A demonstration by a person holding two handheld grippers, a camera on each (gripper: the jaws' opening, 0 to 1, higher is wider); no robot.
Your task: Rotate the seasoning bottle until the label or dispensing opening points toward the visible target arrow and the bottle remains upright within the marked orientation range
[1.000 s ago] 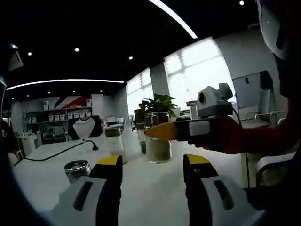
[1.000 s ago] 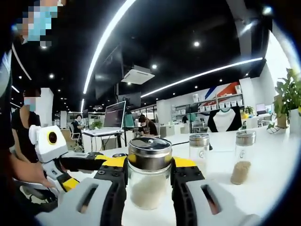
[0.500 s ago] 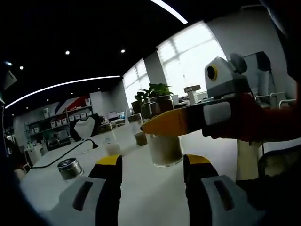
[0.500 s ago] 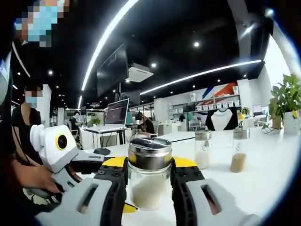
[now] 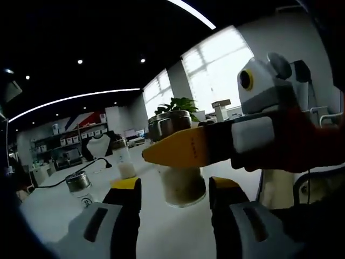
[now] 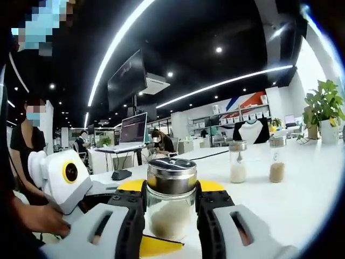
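Bottle [image 6: 171,202] label unreadable in right hand-held gripper [image 6: 171,208].

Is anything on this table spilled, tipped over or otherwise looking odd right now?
Nothing stands out. The seasoning bottle stands upright between the right hand-held gripper jaws, lid on. The two other shakers behind it stand upright on the white table, and no powder shows on it.
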